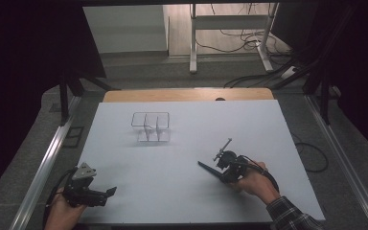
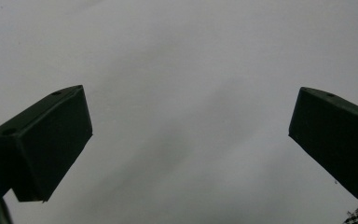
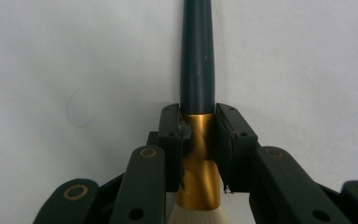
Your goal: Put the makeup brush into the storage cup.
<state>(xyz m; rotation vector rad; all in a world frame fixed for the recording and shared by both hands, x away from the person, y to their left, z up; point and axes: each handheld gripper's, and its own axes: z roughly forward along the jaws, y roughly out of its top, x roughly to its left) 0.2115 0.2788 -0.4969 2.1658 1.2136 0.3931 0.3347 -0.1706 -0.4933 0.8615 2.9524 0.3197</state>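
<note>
Your right gripper (image 3: pixel 198 154) is clamped on a brush (image 3: pixel 197 70): both jaws press the gold ferrule from either side, just below where the dark handle begins. The handle runs straight out past the jaw tips over the white tabletop (image 3: pixel 307 60), and the pale bristles sit back between the jaws, close to the camera. In the high view the right gripper (image 1: pixel 219 171) lies low at the right of the tabletop (image 1: pixel 182 191), with the brush (image 1: pixel 207 168) handle pointing left and slightly toward the far side, close to the surface. Your right hand (image 1: pixel 254 182) wraps the gripper body from behind, forearm coming in from the lower right in a plaid sleeve (image 1: pixel 292 215).

Your left gripper (image 2: pixel 191 140) stands wide open with nothing between its jaws. In the high view it (image 1: pixel 108 192) rests at the near left corner, jaws pointing right, your left hand (image 1: pixel 62 211) behind it.

A clear divided organiser (image 1: pixel 151 127) stands toward the far middle, well apart from both grippers.
</note>
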